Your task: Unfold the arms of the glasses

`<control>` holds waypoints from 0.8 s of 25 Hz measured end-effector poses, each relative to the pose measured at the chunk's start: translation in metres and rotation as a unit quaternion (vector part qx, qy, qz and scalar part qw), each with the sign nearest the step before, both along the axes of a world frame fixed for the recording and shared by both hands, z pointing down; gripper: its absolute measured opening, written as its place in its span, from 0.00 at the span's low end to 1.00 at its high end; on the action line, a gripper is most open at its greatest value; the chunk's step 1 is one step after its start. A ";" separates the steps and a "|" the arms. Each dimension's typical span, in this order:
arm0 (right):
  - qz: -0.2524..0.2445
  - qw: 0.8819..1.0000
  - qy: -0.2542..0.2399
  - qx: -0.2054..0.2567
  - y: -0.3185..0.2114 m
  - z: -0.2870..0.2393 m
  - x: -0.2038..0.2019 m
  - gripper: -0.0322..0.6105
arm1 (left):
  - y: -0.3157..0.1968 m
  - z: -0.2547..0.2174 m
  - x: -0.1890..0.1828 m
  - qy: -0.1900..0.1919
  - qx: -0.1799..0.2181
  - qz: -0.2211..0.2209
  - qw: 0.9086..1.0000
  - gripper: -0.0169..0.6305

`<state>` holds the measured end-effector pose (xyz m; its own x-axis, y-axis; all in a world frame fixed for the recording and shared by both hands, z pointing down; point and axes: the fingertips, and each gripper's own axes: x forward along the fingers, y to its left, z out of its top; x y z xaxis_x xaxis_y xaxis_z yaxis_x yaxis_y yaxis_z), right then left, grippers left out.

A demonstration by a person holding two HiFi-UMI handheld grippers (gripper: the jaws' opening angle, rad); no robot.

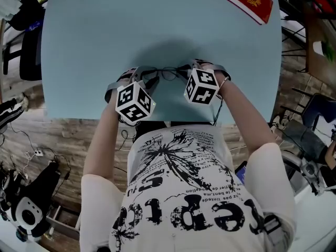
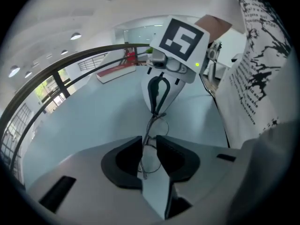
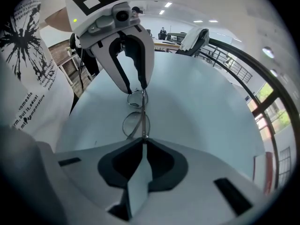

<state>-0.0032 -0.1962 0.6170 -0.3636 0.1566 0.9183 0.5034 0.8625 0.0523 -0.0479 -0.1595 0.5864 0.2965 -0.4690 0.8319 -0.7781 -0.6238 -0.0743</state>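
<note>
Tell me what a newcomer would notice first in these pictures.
Thin wire glasses are at the near edge of the pale blue table, between two grippers. The right gripper is shut on one end of them; the left gripper has its jaws apart around the other. A red book lies at the table's far right corner.

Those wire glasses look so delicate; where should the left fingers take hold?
Probably at the left end of the glasses, by the hinge, coming from that side, as the right gripper does opposite: the frame is thin wire and lenses fill the middle.
</note>
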 end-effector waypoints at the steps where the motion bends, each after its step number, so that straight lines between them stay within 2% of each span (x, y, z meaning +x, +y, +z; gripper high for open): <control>1: -0.002 1.000 0.001 0.002 0.000 0.000 0.001 0.11 | -0.002 0.001 0.003 -0.008 -0.010 0.021 1.000 0.19; 6: -0.005 1.000 0.004 0.001 -0.002 -0.001 0.007 0.11 | -0.022 0.002 0.018 -0.040 -0.030 0.096 0.994 0.19; 12: 0.000 1.000 0.008 -0.005 0.000 -0.001 0.008 0.11 | -0.028 0.012 0.038 -0.080 -0.050 0.194 0.976 0.16; 16: 0.000 1.000 0.008 -0.009 0.001 -0.001 0.011 0.11 | -0.029 0.020 0.046 -0.113 -0.048 0.236 0.964 0.13; 20: -0.001 1.000 0.012 -0.009 0.001 0.000 0.014 0.11 | -0.032 0.026 0.049 -0.129 -0.039 0.252 0.958 0.10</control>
<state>0.0106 -0.1954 0.6166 -0.3422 0.1729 0.9236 0.5052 0.8626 0.0257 0.0015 -0.1917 0.6122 0.2495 -0.2532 0.9347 -0.3386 -0.9271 -0.1608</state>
